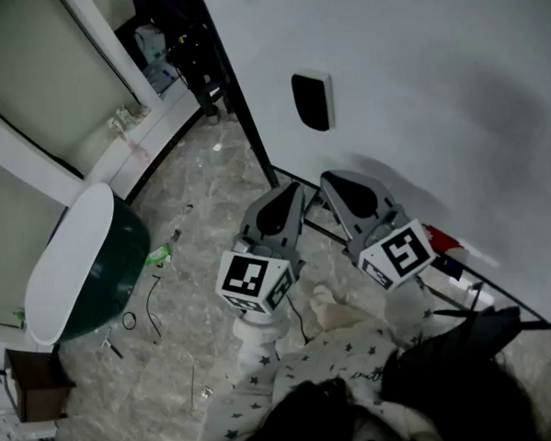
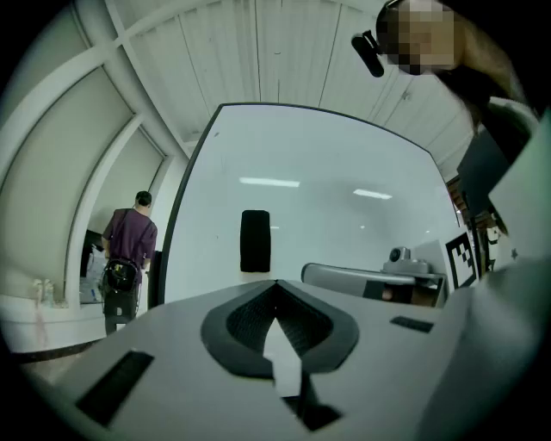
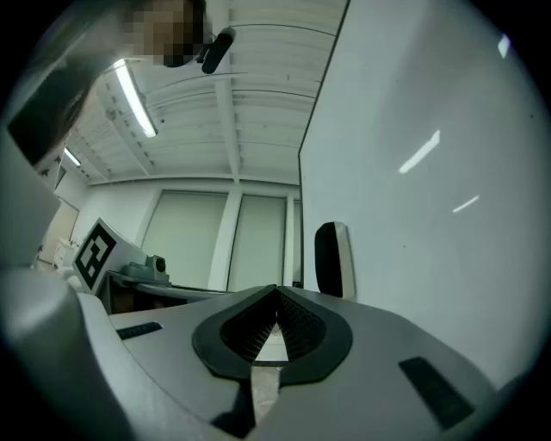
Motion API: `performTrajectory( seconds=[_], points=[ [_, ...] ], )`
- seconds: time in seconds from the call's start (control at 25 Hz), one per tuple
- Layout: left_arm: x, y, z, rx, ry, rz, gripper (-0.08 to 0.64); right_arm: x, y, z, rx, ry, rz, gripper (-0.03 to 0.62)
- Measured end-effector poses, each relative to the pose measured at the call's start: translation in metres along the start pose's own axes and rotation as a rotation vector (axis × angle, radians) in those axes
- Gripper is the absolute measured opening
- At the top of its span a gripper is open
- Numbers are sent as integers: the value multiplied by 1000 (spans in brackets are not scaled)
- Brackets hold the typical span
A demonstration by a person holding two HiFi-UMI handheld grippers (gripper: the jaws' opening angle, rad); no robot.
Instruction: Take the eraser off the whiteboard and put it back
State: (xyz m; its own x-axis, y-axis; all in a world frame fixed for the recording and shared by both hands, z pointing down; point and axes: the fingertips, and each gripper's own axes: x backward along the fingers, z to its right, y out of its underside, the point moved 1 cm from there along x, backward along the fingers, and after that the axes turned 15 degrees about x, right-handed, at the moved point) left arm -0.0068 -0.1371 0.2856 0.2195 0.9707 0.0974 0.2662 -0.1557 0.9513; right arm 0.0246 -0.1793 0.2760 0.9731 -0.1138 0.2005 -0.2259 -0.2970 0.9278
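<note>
As seen from the head view: black eraser point(image 1: 312, 100) with white back, mounted upright on the whiteboard point(image 1: 414, 60), untouched; left gripper point(image 1: 290, 190) and right gripper point(image 1: 334, 179) side by side below it, both pointed toward the board, neither in contact with the eraser; jaws of each drawn together, nothing clamped; marker cube point(image 1: 254, 281) at the rear of the left, another at the rear of the right; marble-patterned floor point(image 1: 191, 192) underneath; green-and-white rounded object point(image 1: 93, 261) at far left; markers point(image 1: 452, 252) on the board's ledge just beside the right gripper.

As seen from the left gripper view: jaws closed tip to tip, empty; eraser point(image 2: 255, 241) straight ahead above the tips, apart from them, flat against the whiteboard point(image 2: 344, 207); right gripper point(image 2: 370, 280) alongside at right; person point(image 2: 129, 245) in a purple top standing beyond the board's left edge.

As seen from the right gripper view: jaws likewise pressed together, nothing between the pads; eraser point(image 3: 333, 260) ahead and slightly right of the tips, edge-on, on the whiteboard point(image 3: 430, 198); left gripper point(image 3: 142, 271) at left; lit ceiling tube point(image 3: 136, 99) overhead.
</note>
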Motion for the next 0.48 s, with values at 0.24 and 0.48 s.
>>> performTrajectory(
  seconds=[0.24, 0.48],
  points=[
    [-27, -5, -27, 16, 104, -21, 2, -19, 3, 20, 47, 56, -16, 8],
    [-49, -9, -39, 61, 204, -76, 2, -30, -2, 31, 72, 127, -45, 8]
  ],
)
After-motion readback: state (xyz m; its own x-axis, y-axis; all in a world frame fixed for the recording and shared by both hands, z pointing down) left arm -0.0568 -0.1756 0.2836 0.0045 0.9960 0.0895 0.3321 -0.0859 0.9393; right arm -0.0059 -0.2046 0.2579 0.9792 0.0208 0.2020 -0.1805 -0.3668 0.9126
